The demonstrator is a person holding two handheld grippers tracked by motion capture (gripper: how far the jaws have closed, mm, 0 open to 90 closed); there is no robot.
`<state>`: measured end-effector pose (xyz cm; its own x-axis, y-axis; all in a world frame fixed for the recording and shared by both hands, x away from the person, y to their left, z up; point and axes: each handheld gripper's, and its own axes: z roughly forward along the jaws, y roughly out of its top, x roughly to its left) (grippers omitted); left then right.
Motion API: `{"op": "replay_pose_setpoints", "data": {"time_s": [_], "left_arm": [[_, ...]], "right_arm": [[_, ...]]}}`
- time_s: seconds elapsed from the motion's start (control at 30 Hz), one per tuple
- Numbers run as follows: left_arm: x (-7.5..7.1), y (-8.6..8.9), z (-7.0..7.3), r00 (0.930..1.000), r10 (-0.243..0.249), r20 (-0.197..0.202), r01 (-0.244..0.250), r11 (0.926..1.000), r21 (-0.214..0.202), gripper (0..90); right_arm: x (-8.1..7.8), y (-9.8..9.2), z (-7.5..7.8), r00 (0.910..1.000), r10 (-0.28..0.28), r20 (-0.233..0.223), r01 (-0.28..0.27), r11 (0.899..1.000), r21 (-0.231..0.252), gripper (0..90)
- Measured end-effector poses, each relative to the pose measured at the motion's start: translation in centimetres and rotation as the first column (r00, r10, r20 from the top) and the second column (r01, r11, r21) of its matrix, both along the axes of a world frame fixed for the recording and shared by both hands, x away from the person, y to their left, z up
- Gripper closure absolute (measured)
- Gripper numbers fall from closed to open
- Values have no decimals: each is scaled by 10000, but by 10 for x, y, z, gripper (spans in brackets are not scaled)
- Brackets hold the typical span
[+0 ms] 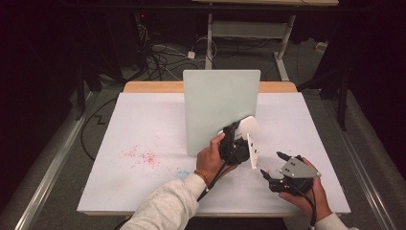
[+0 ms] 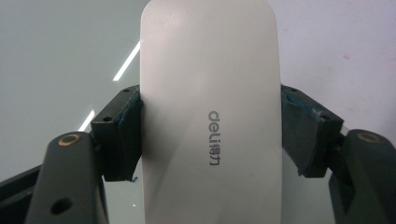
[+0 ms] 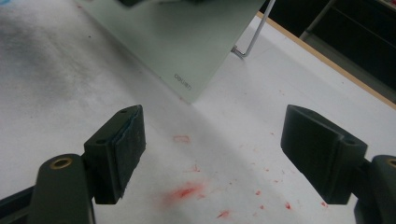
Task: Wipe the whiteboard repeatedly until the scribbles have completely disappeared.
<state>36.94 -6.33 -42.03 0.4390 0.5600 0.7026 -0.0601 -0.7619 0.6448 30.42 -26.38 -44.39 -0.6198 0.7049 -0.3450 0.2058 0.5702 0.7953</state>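
White deli eraser (image 2: pixel 210 116) sits clamped in my left gripper (image 1: pixel 235 143) against the upright whiteboard (image 1: pixel 218 103); press flat, stroke evenly. Right gripper (image 1: pixel 273 165) gapes, idle at five o'clock.

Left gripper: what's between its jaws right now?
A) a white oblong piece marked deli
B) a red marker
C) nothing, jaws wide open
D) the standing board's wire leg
A: in the left gripper view the white oblong piece sits clamped between both pads of the left gripper.
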Motion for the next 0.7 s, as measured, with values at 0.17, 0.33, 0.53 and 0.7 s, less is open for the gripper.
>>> {"op": "replay_pose_setpoints", "data": {"time_s": [0.17,0.33,0.53,0.7], "left_arm": [[3,13,10,9997,234,-68,-237,9989,-402,291],[1,24,6,9992,383,-98,-387,9982,-457,291],[-4,47,-6,9987,483,-181,-486,9987,-158,291],[-9,69,-14,9973,584,-455,-589,9982,-109,291]], "right_arm": [[0,-1,0,10000,-47,28,47,10000,-10,227],[-1,0,1,10000,-47,40,47,10000,-23,227],[0,-1,1,10000,-64,68,64,10000,-11,227],[-1,0,1,9999,-138,52,138,9999,23,227]]}}
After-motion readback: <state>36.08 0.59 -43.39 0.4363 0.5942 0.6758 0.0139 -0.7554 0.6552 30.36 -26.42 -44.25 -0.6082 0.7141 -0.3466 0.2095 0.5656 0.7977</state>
